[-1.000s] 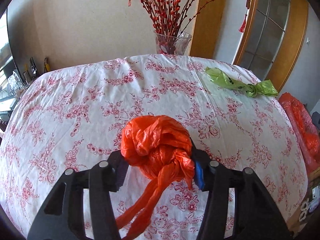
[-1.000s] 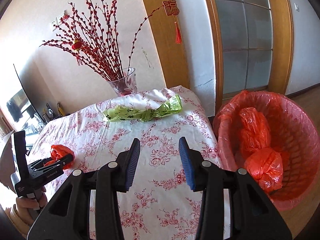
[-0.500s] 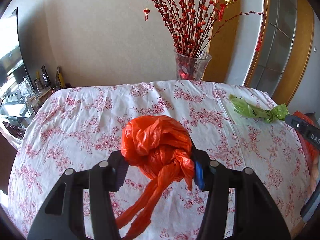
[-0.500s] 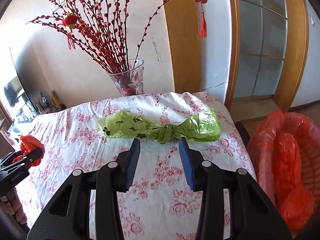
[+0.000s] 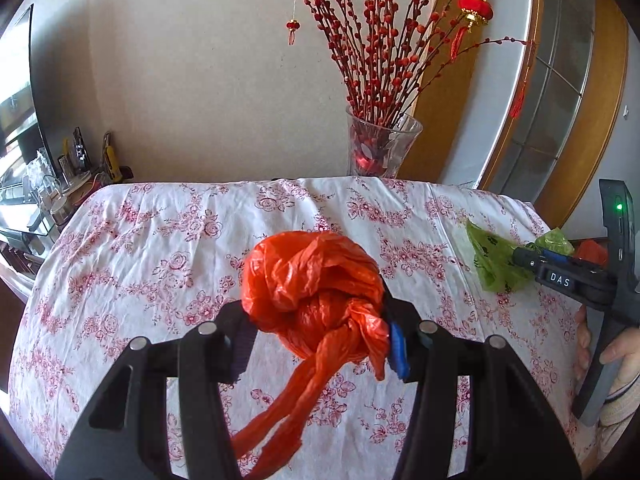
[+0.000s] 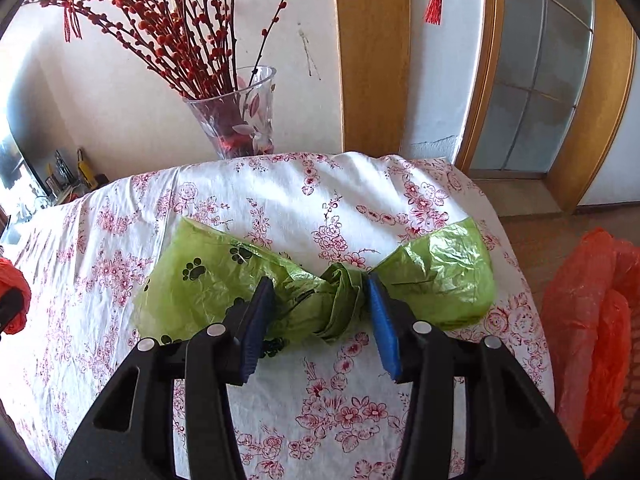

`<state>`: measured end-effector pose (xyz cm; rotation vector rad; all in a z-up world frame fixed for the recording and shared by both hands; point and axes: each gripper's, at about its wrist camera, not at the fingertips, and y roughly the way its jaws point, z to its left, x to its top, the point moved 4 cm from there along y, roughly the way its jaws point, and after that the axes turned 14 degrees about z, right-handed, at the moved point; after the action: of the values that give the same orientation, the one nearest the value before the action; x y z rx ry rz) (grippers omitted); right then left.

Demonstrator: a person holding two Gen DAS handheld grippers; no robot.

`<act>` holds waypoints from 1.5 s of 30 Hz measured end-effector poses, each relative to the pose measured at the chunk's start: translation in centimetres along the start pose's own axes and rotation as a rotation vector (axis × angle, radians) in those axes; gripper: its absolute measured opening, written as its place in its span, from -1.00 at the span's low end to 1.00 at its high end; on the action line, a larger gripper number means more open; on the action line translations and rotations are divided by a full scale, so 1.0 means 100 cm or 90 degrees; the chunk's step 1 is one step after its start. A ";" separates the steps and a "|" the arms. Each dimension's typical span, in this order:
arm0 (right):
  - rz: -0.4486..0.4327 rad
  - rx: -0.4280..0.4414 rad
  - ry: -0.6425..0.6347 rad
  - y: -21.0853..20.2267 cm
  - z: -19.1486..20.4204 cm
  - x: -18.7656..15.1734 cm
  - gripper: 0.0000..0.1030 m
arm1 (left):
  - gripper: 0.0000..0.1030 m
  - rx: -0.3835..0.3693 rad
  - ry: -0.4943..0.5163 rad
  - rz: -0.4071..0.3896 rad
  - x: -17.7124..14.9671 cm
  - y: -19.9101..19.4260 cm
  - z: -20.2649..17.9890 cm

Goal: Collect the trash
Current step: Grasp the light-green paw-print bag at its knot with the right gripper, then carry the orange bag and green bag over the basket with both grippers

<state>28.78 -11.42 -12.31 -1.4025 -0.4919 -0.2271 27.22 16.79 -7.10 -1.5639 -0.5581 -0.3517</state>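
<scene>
trash here is two knotted plastic bags. the crumpled orange plastic bag tied in a knot (image 5: 312,292) is pinched between the fingers of the left gripper (image 5: 320,344), lifted off the table, its loose tails dangling below the jaws. the translucent green plastic bag printed with black paw marks (image 6: 320,288) lies on the white tablecloth with red rose print (image 6: 340,196), near the table's right edge. the right gripper (image 6: 320,320) is spread, its blue pads on either side of the green bag's knotted middle; the pads look close to the plastic but not yet pressed in, so the bag is not held.

beyond the table edge on the right sits the bin lined with orange plastic (image 6: 592,320), only partly in view.

judging from this, the step in hand is closing on the green knot, then carrying both bags to the bin.

risks: the thin film is slippery and soft, so if the jaws close on one loose layer instead of the knot, the bag may slide out on lifting. pressing down too far could catch the cloth and drag it, which would disturb the clear glass vase holding red berry branches (image 6: 236,116) at the table's far edge. the orange bag's trailing tails could snag on the bin's rim at release.
</scene>
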 end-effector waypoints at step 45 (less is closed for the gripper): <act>-0.219 -0.026 0.126 -0.196 -0.111 -0.120 -0.69 | 0.01 -0.138 0.141 -0.077 -0.043 -0.098 -0.166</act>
<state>11.89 -27.11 -1.48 -1.3132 -0.5640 -0.6507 20.15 -0.22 0.10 -1.6751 -0.4549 -0.6875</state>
